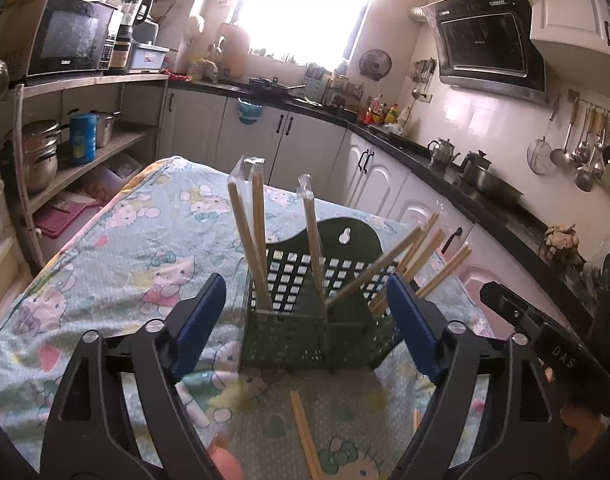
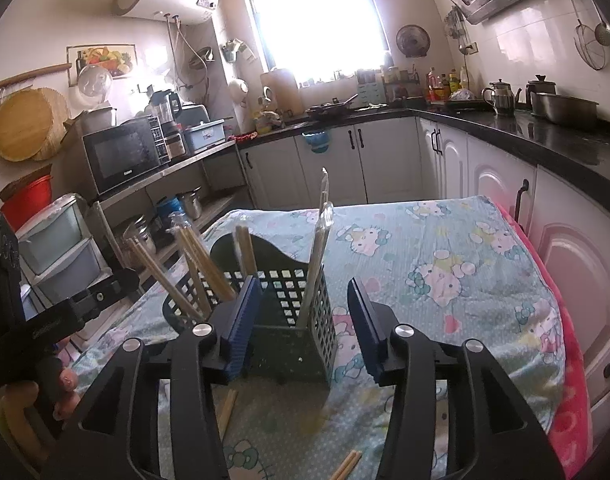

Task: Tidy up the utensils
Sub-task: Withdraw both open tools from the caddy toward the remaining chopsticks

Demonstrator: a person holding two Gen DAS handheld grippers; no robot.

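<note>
Covering the worktop is a cartoon-cat cloth, with a green basket of chopsticks at centre frame. Both the left gripper and right gripper are spread apart, holding nothing. White cabinets and a bright window fill the upper frame.

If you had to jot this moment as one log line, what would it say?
left tongs: open, empty | right tongs: open, empty | green basket: holds upright chopsticks | loose chopsticks on tablecloth
</note>
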